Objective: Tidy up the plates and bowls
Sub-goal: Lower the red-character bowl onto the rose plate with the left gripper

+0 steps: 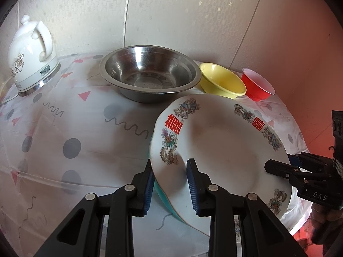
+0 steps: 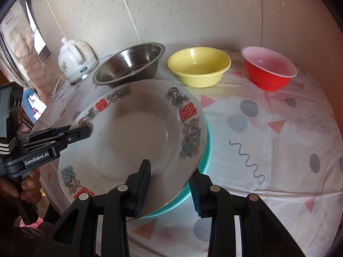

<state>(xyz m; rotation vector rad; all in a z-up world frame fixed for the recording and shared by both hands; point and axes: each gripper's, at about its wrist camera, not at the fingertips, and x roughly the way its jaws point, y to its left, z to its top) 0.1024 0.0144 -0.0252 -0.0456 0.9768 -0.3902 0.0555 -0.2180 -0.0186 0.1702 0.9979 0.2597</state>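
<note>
A white plate (image 1: 225,150) (image 2: 133,132) with red characters and dragon prints lies on top of a teal plate (image 1: 163,194) (image 2: 205,150). My left gripper (image 1: 171,182) (image 2: 85,130) is shut on the left rim of this stack, one pad under the edge and one on the white plate's inner face. My right gripper (image 2: 169,188) (image 1: 276,169) clamps the opposite rim the same way, its outer pad against the teal edge. Behind the plates stand a steel bowl (image 1: 148,75) (image 2: 128,64), a yellow bowl (image 1: 223,81) (image 2: 199,66) and a red bowl (image 1: 257,85) (image 2: 270,72).
A white electric kettle (image 1: 30,53) (image 2: 75,60) stands at the back left on the patterned tablecloth (image 1: 75,128) (image 2: 268,139). A wall runs close behind the bowls. A person's hand (image 2: 25,184) holds the left gripper's handle.
</note>
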